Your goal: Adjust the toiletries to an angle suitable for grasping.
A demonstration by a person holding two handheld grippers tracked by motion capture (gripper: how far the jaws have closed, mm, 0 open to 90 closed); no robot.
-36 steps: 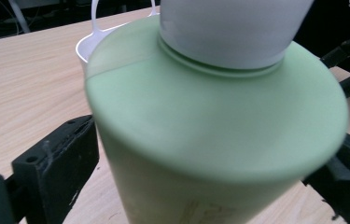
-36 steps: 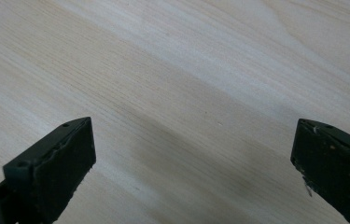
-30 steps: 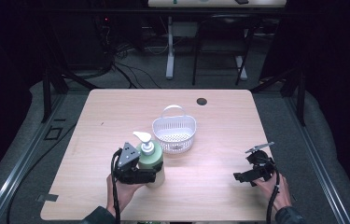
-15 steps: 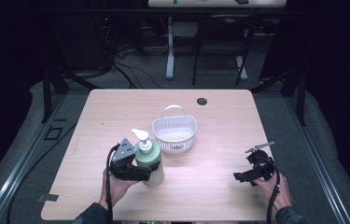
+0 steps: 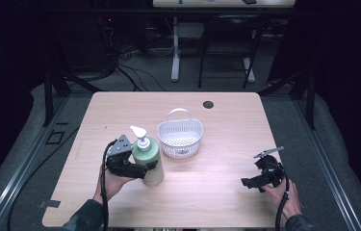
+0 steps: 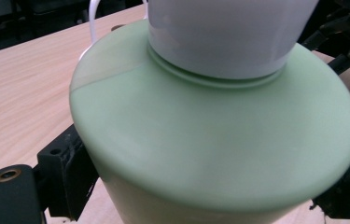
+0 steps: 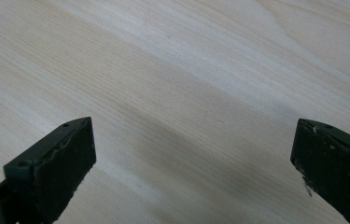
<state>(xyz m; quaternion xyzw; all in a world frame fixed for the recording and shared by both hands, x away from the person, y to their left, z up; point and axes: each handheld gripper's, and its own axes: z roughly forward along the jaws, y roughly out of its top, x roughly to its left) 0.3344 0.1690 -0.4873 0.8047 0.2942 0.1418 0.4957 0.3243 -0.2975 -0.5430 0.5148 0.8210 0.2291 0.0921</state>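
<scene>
Two grippers work over the wooden bench (image 5: 216,192), and the left one carries the job. At the left of the high view, the left gripper (image 5: 142,168) has its jaws spread wide and clamped on the body of a green soap bottle (image 5: 150,161), one jaw on each flank, as the left gripper view confirms with black pads pressed against the bottle's sides just under its shoulder. The bottle (image 6: 210,140) stands upright on the bench near its front left, white pump head (image 5: 139,133) on top, spout pointing away to the left.

Just to its right, near but not touching, sits the white basket (image 5: 180,138), handle up, seemingly with nothing in it. My reading is that the bottle is bound for that basket. To do it well, keep the grip firm, since the smooth rounded plastic could slip or twist; lift straight up until the base clears the rim, carry it level, and lower it clear of the handle before letting go.

Far right, the right gripper (image 5: 260,177) hangs low over bare wood, its jaws standing wide apart with nothing between them, as the right gripper view (image 7: 191,154) shows. It could steady the light basket if needed.
</scene>
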